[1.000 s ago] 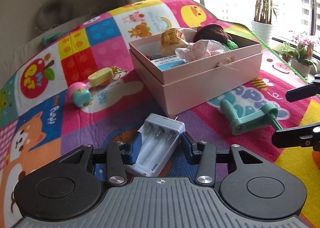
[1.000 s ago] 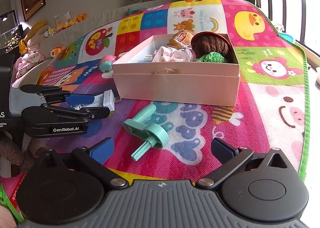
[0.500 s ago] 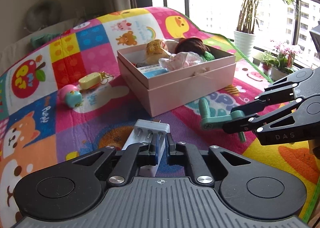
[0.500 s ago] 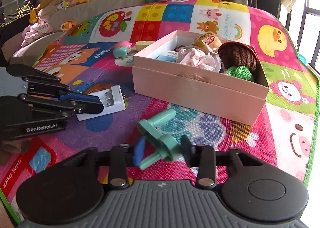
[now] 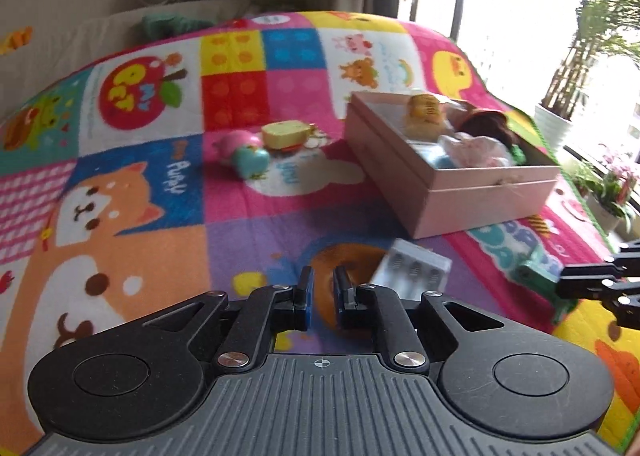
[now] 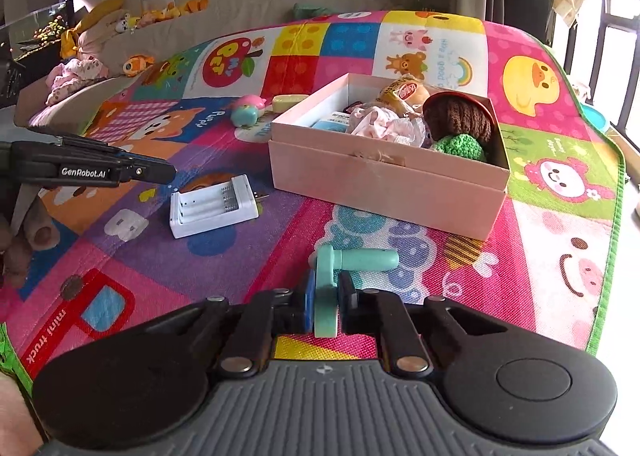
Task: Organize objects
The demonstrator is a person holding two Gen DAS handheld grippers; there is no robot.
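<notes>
A smooth mint-green plastic crank handle [image 6: 336, 268], flat arm with a round peg, is lying on the woven play mat [image 6: 552, 248] before the pink cardboard box [image 6: 384, 184]; the right gripper [image 6: 325, 298] is clamping it. The left gripper [image 5: 322, 292] is hanging closed, empty, beside the ridged white battery charger [image 6: 212, 206].

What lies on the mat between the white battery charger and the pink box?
Nothing: in the right wrist view, only bare mat separates the battery charger from the pink box. The charger's prongs point toward the box without touching it.
</notes>
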